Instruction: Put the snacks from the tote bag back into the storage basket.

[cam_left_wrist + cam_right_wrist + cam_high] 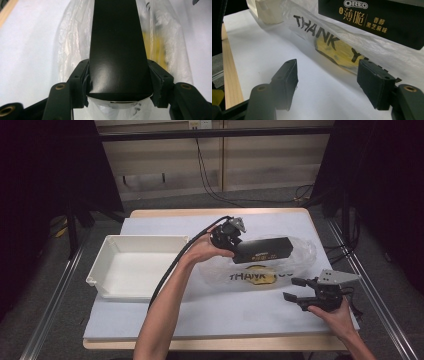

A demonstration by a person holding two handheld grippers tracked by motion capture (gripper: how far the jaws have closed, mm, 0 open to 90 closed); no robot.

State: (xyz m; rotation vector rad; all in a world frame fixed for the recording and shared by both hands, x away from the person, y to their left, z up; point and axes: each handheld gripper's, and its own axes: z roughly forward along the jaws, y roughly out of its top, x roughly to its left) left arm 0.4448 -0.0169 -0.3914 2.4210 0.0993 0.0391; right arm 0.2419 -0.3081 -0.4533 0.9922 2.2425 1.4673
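Oreo box [262,249], black and long, sits clamped between the pads of your left gripper [231,239], one jaw pressed to each long side near its end, as the left gripper view shows at close range [120,50]. You hold it just above the clear plastic bag [295,257], the one printed with "THANK YOU" and a yellow face, which lies on the white mat [225,315] at the middle of the table. Your left hand [207,249] wraps the gripper from below, cable trailing back along your forearm.

Your right gripper [295,289] rests low near the mat's right front corner, jaws wide apart and holding nothing, pointed toward the bag. Further out, a white tray [107,250] stands on the mat's left side, well apart from the box.
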